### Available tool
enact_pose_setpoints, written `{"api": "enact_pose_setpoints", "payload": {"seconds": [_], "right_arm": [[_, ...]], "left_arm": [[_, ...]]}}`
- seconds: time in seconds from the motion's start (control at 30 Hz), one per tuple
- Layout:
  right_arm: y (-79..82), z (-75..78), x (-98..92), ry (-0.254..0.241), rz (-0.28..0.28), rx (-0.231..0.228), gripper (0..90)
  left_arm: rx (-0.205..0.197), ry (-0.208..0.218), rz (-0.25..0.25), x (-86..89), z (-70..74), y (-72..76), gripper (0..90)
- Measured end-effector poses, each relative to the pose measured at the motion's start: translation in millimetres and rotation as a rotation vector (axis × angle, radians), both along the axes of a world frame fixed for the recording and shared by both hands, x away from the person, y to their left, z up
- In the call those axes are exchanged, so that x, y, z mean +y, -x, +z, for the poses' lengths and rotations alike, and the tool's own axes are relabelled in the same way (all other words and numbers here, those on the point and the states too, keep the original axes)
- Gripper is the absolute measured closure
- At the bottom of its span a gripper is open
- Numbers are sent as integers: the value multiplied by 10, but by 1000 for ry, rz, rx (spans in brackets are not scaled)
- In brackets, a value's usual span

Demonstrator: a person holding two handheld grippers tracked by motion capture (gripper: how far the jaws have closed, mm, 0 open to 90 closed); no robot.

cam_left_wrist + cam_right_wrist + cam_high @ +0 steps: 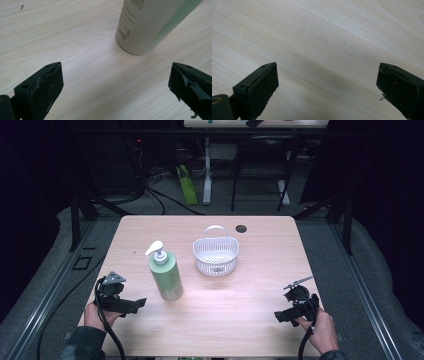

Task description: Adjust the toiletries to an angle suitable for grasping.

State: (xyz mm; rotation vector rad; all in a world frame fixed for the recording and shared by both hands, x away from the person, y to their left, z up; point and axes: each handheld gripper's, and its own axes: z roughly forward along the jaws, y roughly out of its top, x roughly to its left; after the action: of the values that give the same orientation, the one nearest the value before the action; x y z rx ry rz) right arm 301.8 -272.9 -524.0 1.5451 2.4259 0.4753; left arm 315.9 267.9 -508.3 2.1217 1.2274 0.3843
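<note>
A pale green pump bottle with a white pump head stands upright on the wooden table, left of centre. To its right, farther back, sits a white perforated basket with a raised handle. My left gripper rests low at the table's front left, pointing at the bottle's base. In the left gripper view the bottle stands just beyond the wide-open jaws of the left gripper, nothing between them. My right gripper lies at the front right, aimed left. Its jaws stand wide apart over bare wood.
A small dark round hole marks the table's far edge. Beyond the table are a green bag, desk legs and cables on the floor. Black frame rails run along both sides of the table.
</note>
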Motion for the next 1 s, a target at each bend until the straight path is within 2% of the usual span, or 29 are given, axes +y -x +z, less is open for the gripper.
{"api": "enact_pose_setpoints", "payload": {"seconds": [0.33, 0.7, 0.8, 1.0], "right_arm": [[-1, -1, 17, -4, 1, 0, 36], [-2, -2, 19, -6, 10, 1, 37], [-3, -3, 23, -8, 10, 2, 37], [-3, -2, 17, -6, 12, 2, 37]], "left_arm": [[-36, 11, -3, -25, 81, 22, 0], [-87, 43, 2, -97, 194, 70, 0], [-96, 62, -7, -155, 220, 76, 0], [-139, 70, -31, -319, 305, 101, 0]]}}
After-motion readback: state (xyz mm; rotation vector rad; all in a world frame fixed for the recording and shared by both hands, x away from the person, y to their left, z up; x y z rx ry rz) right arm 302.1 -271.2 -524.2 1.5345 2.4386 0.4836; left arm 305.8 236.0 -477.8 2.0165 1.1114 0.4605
